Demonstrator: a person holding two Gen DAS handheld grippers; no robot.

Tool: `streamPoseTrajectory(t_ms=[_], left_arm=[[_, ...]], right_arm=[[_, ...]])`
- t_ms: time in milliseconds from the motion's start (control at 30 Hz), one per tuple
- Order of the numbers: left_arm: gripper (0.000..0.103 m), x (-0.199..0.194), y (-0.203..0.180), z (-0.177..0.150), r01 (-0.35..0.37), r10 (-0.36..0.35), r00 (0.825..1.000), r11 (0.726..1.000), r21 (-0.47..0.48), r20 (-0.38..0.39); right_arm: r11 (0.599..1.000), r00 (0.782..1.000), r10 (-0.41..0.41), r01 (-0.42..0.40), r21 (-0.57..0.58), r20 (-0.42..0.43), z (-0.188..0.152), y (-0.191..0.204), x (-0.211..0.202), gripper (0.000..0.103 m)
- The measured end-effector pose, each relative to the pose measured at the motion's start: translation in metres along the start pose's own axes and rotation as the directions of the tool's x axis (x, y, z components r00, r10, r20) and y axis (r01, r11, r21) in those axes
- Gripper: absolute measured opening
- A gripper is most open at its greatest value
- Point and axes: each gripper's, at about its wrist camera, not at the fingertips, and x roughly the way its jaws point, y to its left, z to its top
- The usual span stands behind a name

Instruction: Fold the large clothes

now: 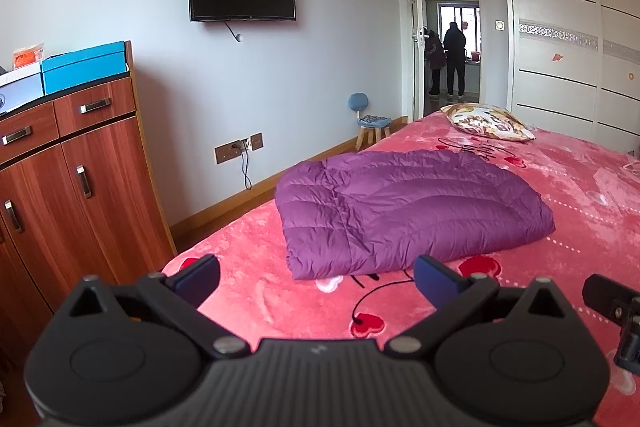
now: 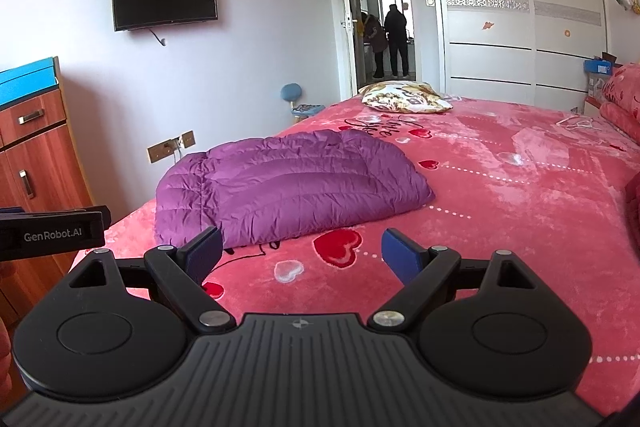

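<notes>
- The purple down coat (image 1: 404, 207) is seen folded on the bed (image 1: 560, 195), just ahead, its long axis crosswise.
- Left gripper (image 1: 316, 283) and right gripper (image 2: 302, 253) are held spread and empty, about equally near.

The bed (image 2: 500, 187) lies open in front of both tongs, with bare pink cover up to the folded purple down jacket (image 2: 288, 183), the one obstacle in the middle. To its right the cover is free as far as the pillow (image 2: 404, 97) at the far edge. On the left, the wooden cabinet (image 1: 80, 179) stands near the bed and leaves a narrow gap.
</notes>
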Motion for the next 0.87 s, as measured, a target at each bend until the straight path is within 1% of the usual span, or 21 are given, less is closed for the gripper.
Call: streamPoseTrajectory(t_ms=[433,567,733,867], left_arm=[[0.102,0.006,-0.003,-0.004,0.003,-0.002,1.0,1.0,0.016,-0.01],[0.102,0.009,-0.005,-0.006,0.016,-0.015,1.0,1.0,0.021,-0.021],[0.102,0.011,-0.012,-0.009,0.05,-0.049,0.998,0.998,0.033,-0.027],[0.102,0.012,-0.021,-0.012,0.052,-0.051,0.998,0.997,0.058,-0.028]], right_arm=[[1.0,1.0,0.009,-0.009,-0.005,-0.018,-0.001,-0.003,-0.003,0.103],[1.0,1.0,0.011,-0.011,-0.002,-0.025,-0.002,-0.004,-0.002,0.103],[1.0,0.999,0.007,-0.007,0.006,-0.036,-0.003,-0.009,-0.001,0.103],[1.0,0.999,-0.004,0.005,0.021,-0.037,-0.003,-0.014,-0.001,0.103]])
